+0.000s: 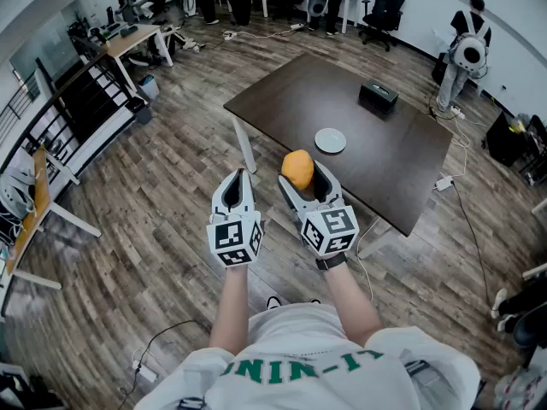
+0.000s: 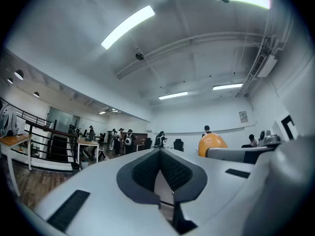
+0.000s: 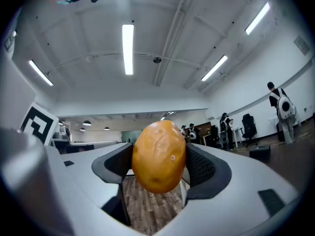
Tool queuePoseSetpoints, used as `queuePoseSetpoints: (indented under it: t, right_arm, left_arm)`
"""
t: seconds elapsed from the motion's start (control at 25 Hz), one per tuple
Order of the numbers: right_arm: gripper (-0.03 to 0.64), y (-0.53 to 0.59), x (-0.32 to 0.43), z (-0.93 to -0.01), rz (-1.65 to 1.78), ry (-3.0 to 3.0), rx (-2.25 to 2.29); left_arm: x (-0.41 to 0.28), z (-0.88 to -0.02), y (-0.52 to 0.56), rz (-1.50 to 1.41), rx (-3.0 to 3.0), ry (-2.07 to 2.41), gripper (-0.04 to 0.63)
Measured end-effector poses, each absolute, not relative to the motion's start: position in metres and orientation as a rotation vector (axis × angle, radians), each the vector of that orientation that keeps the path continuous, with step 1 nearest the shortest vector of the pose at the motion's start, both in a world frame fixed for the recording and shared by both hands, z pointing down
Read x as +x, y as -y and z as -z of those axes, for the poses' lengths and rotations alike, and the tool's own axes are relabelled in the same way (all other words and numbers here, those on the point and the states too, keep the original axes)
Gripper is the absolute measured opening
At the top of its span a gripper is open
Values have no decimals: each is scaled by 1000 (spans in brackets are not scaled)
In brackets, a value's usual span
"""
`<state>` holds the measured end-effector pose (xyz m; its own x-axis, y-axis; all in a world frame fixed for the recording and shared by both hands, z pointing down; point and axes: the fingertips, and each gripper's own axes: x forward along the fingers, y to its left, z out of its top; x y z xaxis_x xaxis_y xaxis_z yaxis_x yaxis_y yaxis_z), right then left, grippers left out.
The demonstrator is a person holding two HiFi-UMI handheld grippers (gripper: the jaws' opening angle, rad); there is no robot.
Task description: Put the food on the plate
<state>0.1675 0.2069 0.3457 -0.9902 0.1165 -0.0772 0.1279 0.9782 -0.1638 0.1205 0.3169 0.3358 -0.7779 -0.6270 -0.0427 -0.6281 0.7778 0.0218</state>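
An orange potato-like food (image 1: 297, 169) is clamped between the pads of my right gripper (image 1: 301, 172), which I hold level in the air short of the table's near edge. In the right gripper view the food (image 3: 158, 156) fills the gap between both pads. My left gripper (image 1: 237, 183) hovers beside it on the left, its jaws closed together with nothing between them (image 2: 160, 167). From the left gripper view the food (image 2: 212, 142) shows off to the right. A small white plate (image 1: 330, 140) lies on the dark table (image 1: 402, 156), beyond the right gripper.
A black box (image 1: 377, 97) sits on the table behind the plate. White table legs (image 1: 244, 146) stand at the near corner. Wood floor lies under both grippers. Desks, railings and office chairs (image 1: 382, 12) line the room's edges, where several people stand.
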Motion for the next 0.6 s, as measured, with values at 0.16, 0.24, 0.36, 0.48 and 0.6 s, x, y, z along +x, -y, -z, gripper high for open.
queuePoseSetpoints:
  t: [0.16,0.24,0.36,0.48,0.6]
  right_arm:
    - [342,-219,145,-345,273,-3063,228]
    - [342,-229,133,-348,269,-3071,243]
    - [342,-243,112,-353,271,-3085,249]
    - [342,-256,90,-356,303,-3086,264]
    - [344,-272,67,-356,312,-3080,283]
  left_arm:
    - [101,-337,-325,-40,-1029,-2945,11]
    - [90,-339,-335,-37,-1014,-2954,11]
    - [74,-344,-351,-52,-995,-2965,11]
    - [56,-349,-367,-58,-980,-2975,11]
    - [38,-352,-384,-68,-967,-2986,11]
